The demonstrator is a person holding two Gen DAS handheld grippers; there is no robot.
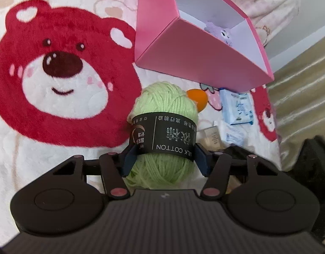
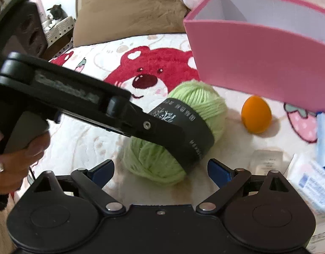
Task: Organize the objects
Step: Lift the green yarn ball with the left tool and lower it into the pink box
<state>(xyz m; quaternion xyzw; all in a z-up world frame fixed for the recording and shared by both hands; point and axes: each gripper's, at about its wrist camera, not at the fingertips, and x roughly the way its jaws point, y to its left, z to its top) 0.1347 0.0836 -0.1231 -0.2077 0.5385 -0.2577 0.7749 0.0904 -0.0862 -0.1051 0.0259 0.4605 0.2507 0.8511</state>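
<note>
Green ball of yarn [image 1: 164, 127] with a black paper band, lying on a white blanket [image 1: 56, 148] printed with a red bear. Left gripper [image 1: 164, 158] clamped on the yarn, blue pads touching the band on both sides. Right gripper [image 2: 161, 170] spread wide and empty, just near of the yarn. Orange ball [image 2: 256, 114] right of the yarn. Pink box [image 1: 194, 59] beyond, far right, a purple plush toy [image 1: 220, 32] inside. Blue tissue packs [image 1: 236, 110] at right.

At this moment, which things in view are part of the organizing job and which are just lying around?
In the job:
- green yarn ball, between the left gripper fingers
- pink box, purple plush toy inside
- orange ball
- blue tissue pack

Lying about:
- bear blanket
- brown pillow
</note>
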